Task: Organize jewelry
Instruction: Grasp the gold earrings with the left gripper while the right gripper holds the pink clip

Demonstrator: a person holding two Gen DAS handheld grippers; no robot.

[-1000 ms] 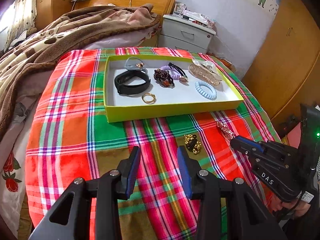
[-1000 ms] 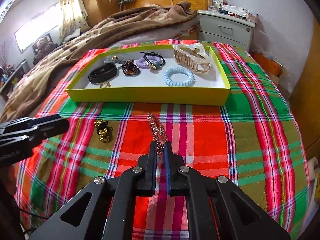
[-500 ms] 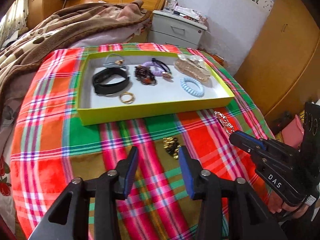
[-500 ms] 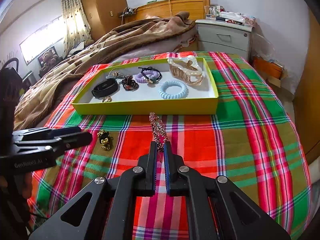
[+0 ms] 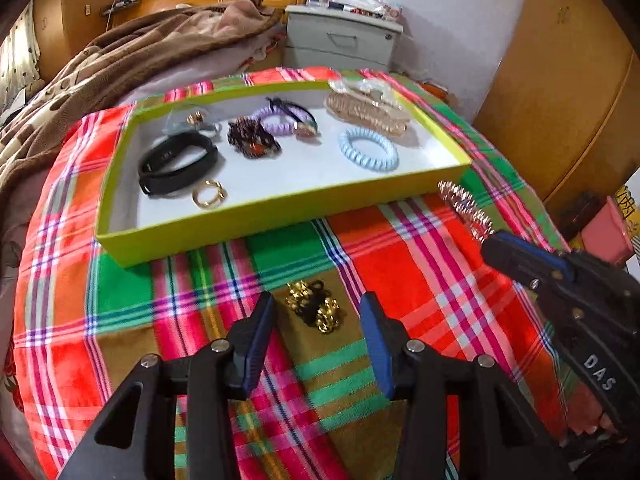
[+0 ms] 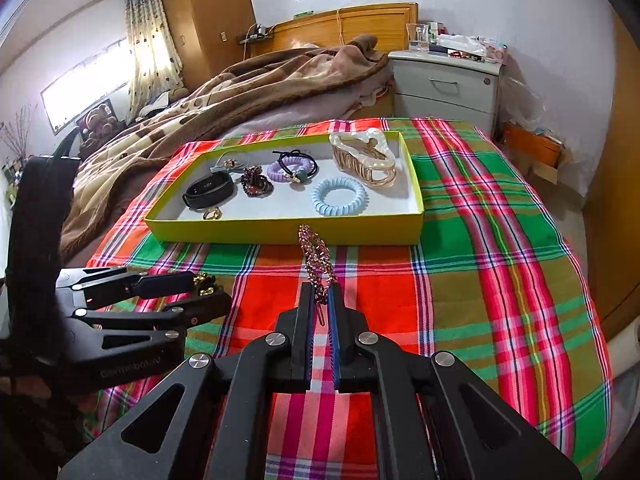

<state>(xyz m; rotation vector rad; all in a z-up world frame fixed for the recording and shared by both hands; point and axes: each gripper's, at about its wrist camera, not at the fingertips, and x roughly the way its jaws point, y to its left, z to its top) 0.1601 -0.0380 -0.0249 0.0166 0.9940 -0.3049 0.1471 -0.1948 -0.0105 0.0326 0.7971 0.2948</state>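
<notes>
My left gripper (image 5: 316,324) spread around gold clip (image 5: 314,308), jaws just widened; small, light, knobbly: pinch across middle. Right gripper (image 6: 320,300) pinching beaded clip (image 6: 316,256).

Daylight enters through the curtained window (image 6: 104,76) at the left of the right wrist view, where the pane burns out to near white. The rest of the room is evenly and brightly lit, with soft, faint shadows inside the yellow tray (image 6: 280,232). Colours on the plaid cloth (image 5: 400,264) look strongly saturated. Both fisheye views bend straight lines hard near the edges and darken to black in the corners. The left wrist view seems slightly soft, perhaps from motion.
</notes>
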